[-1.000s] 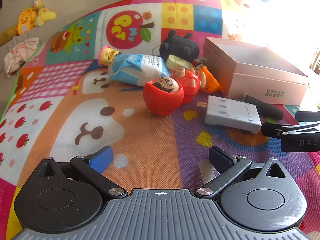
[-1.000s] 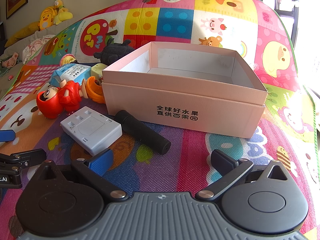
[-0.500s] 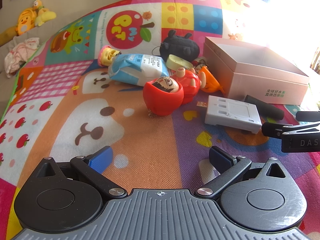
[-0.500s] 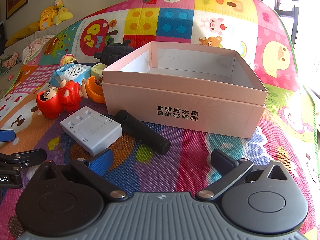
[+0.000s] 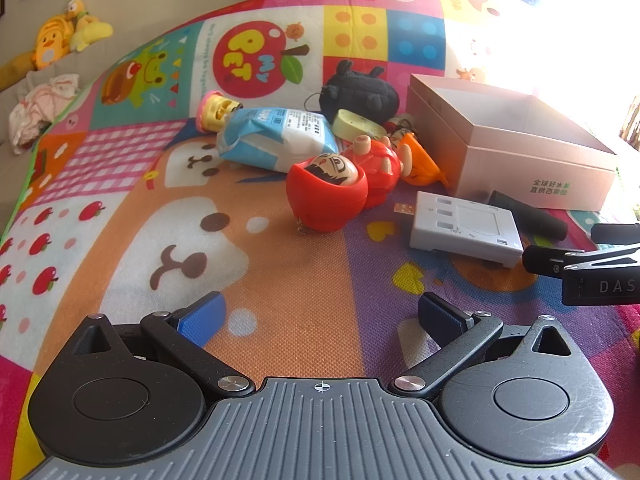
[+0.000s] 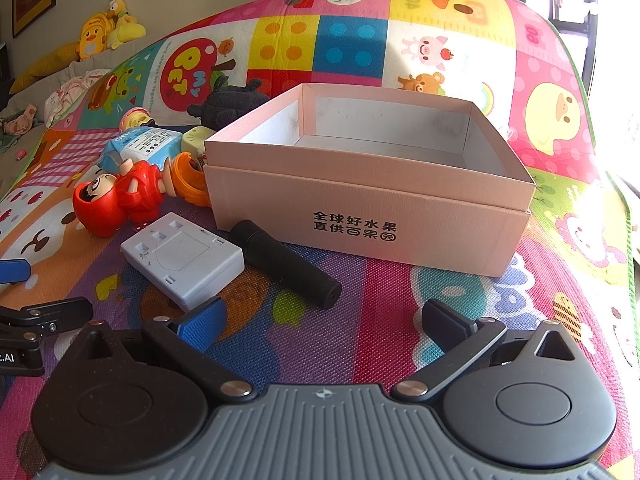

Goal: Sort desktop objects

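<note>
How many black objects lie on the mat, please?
2: a black plush behind the toy pile, and a black cylinder in front of the pink box, beside the grey case. Others may be hidden.

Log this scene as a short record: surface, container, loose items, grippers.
surface: play mat
container: pink box, open, nothing visible inside
beside box: black cylinder, grey case
toy pile: red doll, blue packet, black plush, orange toy
left gripper: open, holding nothing
right gripper: open, holding nothing
</note>
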